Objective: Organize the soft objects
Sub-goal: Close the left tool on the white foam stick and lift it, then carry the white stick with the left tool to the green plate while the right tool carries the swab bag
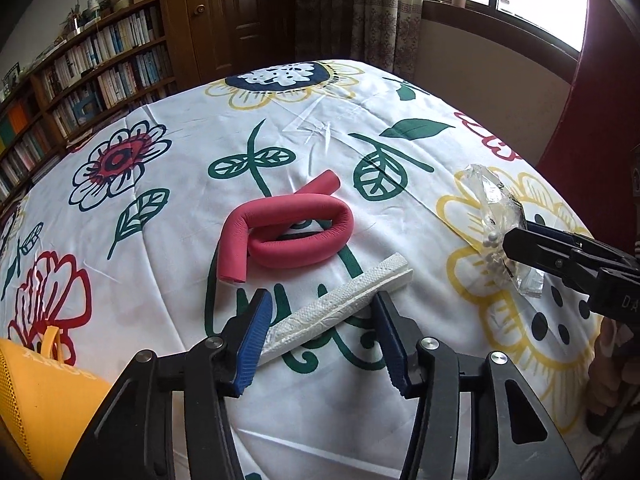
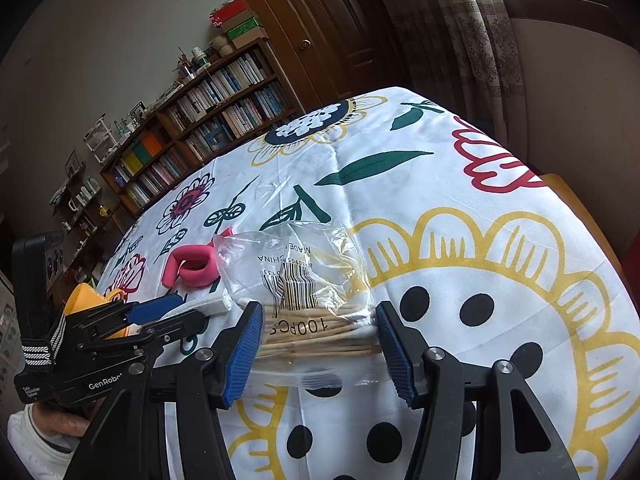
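A folded white paper towel point(image 1: 344, 304) lies on the flowered bedspread point(image 1: 180, 208), its near end between the fingers of my open left gripper point(image 1: 324, 340). Just beyond it rests a coiled red foam tube point(image 1: 292, 232). To the right lies a clear bag of cotton swabs point(image 1: 496, 220), with the tips of my right gripper point(image 1: 518, 236) at its near edge. In the right wrist view the swab bag point(image 2: 304, 280) sits between the wide-apart fingers of the right gripper point(image 2: 318, 346), which is open. The left gripper point(image 2: 188, 310), the towel point(image 2: 216, 304) and the tube point(image 2: 192, 268) show at the left.
A yellow pouch point(image 1: 36, 392) sits at the bedspread's near left corner, also visible as the yellow pouch point(image 2: 86, 298) behind the left gripper. A bookshelf point(image 1: 92, 68), a wooden door point(image 1: 240, 12), curtains and a window lie beyond the far edge. A hand point(image 2: 60, 424) holds the left gripper.
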